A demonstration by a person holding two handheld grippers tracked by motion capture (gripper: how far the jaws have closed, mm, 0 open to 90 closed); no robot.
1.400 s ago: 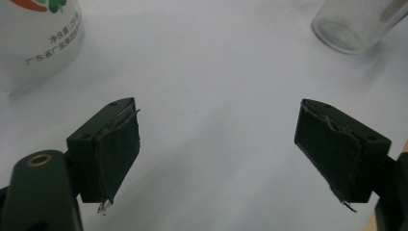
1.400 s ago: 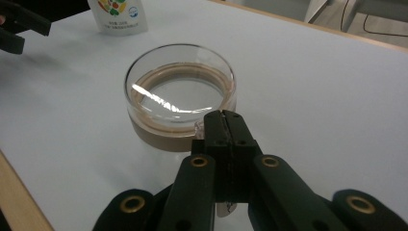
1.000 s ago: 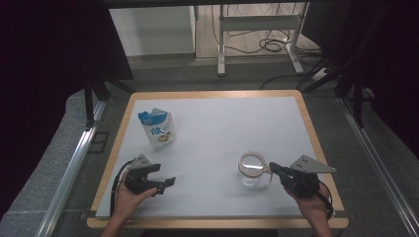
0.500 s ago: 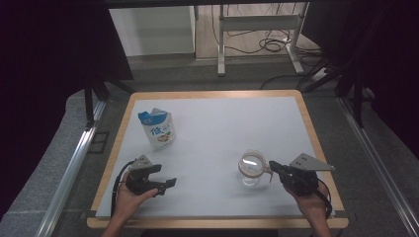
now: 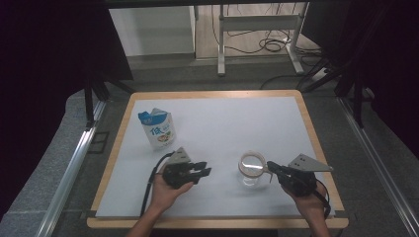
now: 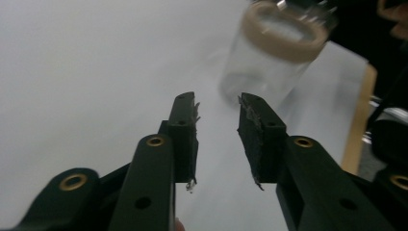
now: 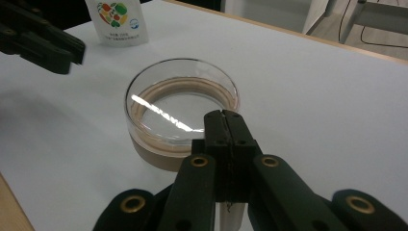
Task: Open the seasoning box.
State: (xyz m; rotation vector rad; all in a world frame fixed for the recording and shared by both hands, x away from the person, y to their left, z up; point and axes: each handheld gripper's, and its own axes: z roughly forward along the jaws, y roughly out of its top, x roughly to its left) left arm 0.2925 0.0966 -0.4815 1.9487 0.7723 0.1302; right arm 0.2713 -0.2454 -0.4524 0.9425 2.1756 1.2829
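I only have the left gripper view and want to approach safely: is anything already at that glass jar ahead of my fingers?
Observer: Yes. The right gripper has its fingers shut, with the tips at the jar's near rim.
Operator: Anything else nearby?
Observer: A blue-and-white carton stands upright, farther back and to the left, apart from the jar.
Operator: How close am I?
Observer: The high view shows the left gripper left of the jar, with a gap. Its fingers have just been closing, with nothing between them.
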